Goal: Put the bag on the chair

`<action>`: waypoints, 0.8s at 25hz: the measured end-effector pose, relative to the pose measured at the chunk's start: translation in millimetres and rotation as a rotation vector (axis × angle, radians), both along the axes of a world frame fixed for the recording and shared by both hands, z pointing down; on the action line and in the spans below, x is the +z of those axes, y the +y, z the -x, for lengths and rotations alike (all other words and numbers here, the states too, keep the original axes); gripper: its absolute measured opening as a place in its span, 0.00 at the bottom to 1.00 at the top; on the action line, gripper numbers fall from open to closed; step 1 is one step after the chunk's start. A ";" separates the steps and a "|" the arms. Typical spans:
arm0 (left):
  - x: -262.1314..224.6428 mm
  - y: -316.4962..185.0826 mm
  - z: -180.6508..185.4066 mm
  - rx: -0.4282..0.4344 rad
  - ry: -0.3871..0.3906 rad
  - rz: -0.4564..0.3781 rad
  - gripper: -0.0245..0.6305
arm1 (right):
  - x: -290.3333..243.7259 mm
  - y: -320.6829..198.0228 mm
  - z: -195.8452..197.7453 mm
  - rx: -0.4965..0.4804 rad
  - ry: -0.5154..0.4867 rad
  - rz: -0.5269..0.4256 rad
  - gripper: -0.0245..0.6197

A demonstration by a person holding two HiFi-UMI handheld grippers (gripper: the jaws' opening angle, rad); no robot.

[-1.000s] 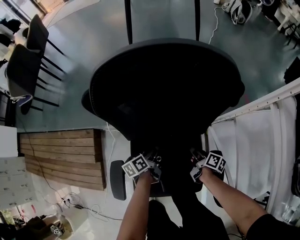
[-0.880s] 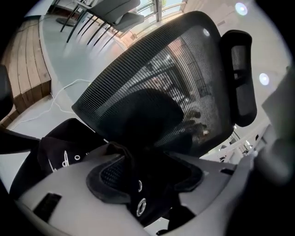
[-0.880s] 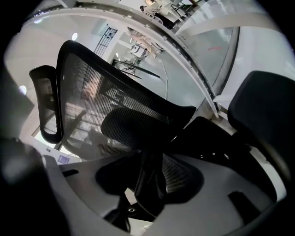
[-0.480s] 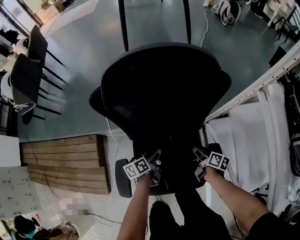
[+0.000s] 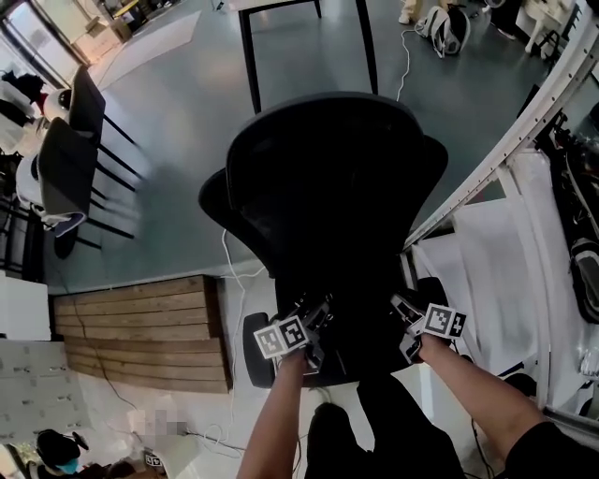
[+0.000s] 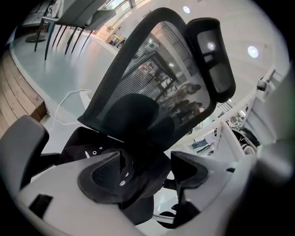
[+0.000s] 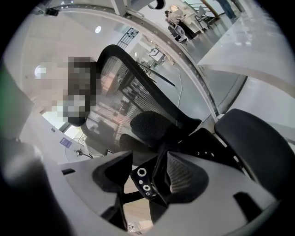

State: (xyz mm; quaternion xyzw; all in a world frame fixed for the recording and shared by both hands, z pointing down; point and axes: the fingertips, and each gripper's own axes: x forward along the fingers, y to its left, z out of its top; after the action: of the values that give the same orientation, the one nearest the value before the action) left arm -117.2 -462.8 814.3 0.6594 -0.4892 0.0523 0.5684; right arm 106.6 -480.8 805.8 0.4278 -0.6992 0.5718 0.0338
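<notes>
A black mesh office chair (image 5: 328,187) with a headrest stands in front of me. The black bag (image 5: 360,313) lies on its seat, hard to tell apart from the dark seat in the head view. My left gripper (image 5: 316,329) and right gripper (image 5: 404,329) sit at the bag's near corners. The jaws of both have just been opening. In the left gripper view, the left gripper (image 6: 150,168) stands wide, with bag fabric (image 6: 138,184) loose against its left pad. In the right gripper view, the right gripper (image 7: 147,170) is also wide, and an eyelet strap (image 7: 143,180) hangs against its right pad.
The chair's armrests (image 6: 18,143) (image 7: 258,138) flank the seat. A wooden platform (image 5: 140,327) lies to the left, with dark chairs (image 5: 65,159) beyond it. A white cloth-covered frame (image 5: 487,243) stands close on the right. Table legs (image 5: 248,56) and a backpack (image 5: 440,23) are further off.
Both grippers have lifted a little and rolled at the seat's near edge. The bag stays on the seat. The head view has shifted, so the chair sits higher and further right.
</notes>
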 end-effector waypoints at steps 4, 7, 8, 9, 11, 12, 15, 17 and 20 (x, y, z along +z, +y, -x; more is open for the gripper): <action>-29.3 13.6 7.9 0.002 0.005 -0.045 0.52 | -25.6 13.6 5.8 -0.026 0.028 -0.051 0.38; -60.0 28.1 9.7 0.012 0.016 -0.102 0.52 | -53.9 25.8 7.4 -0.019 0.037 -0.096 0.37; -71.0 34.3 8.4 0.022 0.023 -0.128 0.52 | -64.5 30.1 8.3 -0.014 0.031 -0.111 0.36; -82.7 41.5 7.2 0.037 0.027 -0.158 0.52 | -75.5 34.7 10.0 -0.010 0.023 -0.126 0.36; -109.6 58.6 8.5 0.068 0.007 -0.224 0.52 | -97.9 46.1 15.2 -0.009 0.018 -0.156 0.35; -125.0 69.0 10.6 0.078 -0.012 -0.259 0.52 | -109.1 54.1 18.0 -0.015 0.024 -0.170 0.35; -174.5 110.7 17.3 0.071 -0.046 -0.347 0.52 | -150.8 92.7 29.1 -0.037 0.022 -0.209 0.33; -209.2 139.2 24.7 0.036 -0.032 -0.397 0.52 | -189.0 118.9 41.9 -0.040 -0.002 -0.253 0.33; -263.3 177.1 42.4 -0.030 -0.024 -0.493 0.52 | -238.0 159.4 62.8 -0.079 0.047 -0.342 0.32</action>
State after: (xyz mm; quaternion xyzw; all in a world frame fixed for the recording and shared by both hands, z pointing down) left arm -159.6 -285.7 551.0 0.7702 -0.5035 -0.0695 0.3853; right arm 43.8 -321.4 567.8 0.4129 -0.8015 0.4325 -0.0007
